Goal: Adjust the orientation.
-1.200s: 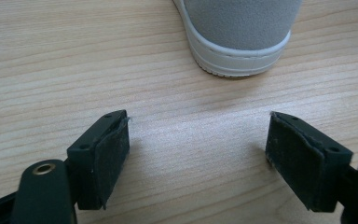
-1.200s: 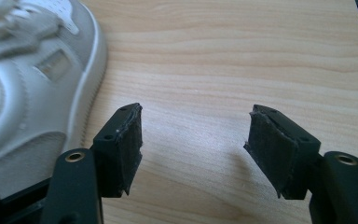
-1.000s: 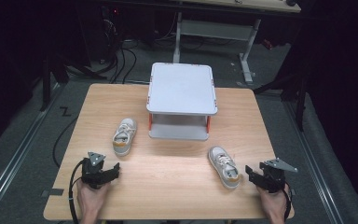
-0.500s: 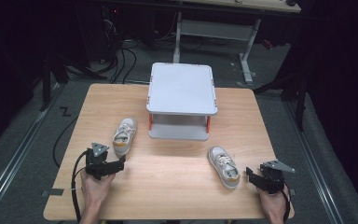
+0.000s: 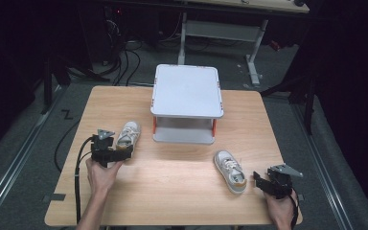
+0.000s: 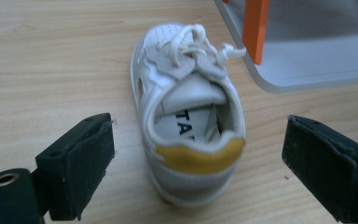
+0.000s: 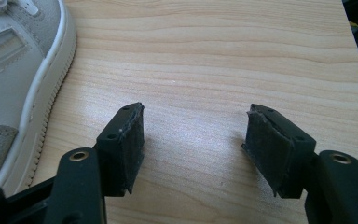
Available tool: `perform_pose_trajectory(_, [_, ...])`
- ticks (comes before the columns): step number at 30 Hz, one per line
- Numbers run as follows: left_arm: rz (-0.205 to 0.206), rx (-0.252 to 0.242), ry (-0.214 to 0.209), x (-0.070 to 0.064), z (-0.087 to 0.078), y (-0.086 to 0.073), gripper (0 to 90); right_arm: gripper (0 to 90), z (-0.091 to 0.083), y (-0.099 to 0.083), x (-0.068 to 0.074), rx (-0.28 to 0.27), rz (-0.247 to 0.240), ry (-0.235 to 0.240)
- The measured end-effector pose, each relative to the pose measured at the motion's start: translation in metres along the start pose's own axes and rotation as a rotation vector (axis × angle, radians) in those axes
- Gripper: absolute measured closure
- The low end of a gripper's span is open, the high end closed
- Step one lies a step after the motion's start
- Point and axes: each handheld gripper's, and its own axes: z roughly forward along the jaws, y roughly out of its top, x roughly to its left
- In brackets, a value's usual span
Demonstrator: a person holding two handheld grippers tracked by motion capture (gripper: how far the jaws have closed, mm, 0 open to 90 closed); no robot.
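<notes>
1. High view, count: one wooden table (image 5: 172, 191); one grey two-tier shelf stand (image 5: 187, 91) with orange posts, at 12 o'clock on the table; two small white shoes; two hand-held grippers.
2. Left shoe (image 5: 127, 134): at 9 o'clock of the stand, lying on the table, toe toward 12 o'clock. In the left gripper view it shows a yellow heel tab, loose white laces and an open mouth, with the stand's lower tray and one orange post just beside its toe at 1 o'clock.
3. Right shoe (image 5: 231, 171): at 5 o'clock of the stand, lying on the table, toe toward 11 o'clock, apart from the stand.
4. Left gripper (image 5: 124, 152): at the heel of the left shoe, at its 6 o'clock. Jaws stand wide apart; in the left gripper view the heel lies between them, neither pad touching it.
5. Right gripper (image 5: 257, 179): just beside the right shoe's heel, at its 4 o'clock. Jaws apart over bare wood; in the right gripper view the shoe's side lies at 10 o'clock, outside the jaws.
6. Change since one second ago: the left gripper has moved from the table's near edge toward 12 o'clock, up to the left shoe's heel. Right gripper, both shoes and stand are unmoved.
</notes>
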Motion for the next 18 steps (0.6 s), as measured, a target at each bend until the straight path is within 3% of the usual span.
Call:
perform_pose_trajectory(5, [0.019,0.020,0.008,-0.002,0.009,0.015,8.0,36.9,0.000,0.000,0.000,0.001,0.000,-0.001])
perform_pose_trajectory(8, [-0.007,0.052,0.005,0.000,0.025,0.027,5.4,36.9,0.000,0.000,0.000,0.000,0.000,-0.001])
perform_pose_trajectory(11, [0.011,0.080,0.025,-0.001,0.035,0.032,4.8,36.8,0.000,0.000,0.000,0.000,0.001,-0.001])
perform_pose_trajectory(15, [0.002,0.082,0.025,-0.002,0.044,0.031,8.1,36.6,0.000,0.000,0.000,0.001,0.001,-0.002])
perform_pose_trajectory(18, [-0.013,0.122,0.028,-0.001,0.056,0.028,11.3,36.6,0.000,0.000,0.000,0.000,0.001,-0.002])
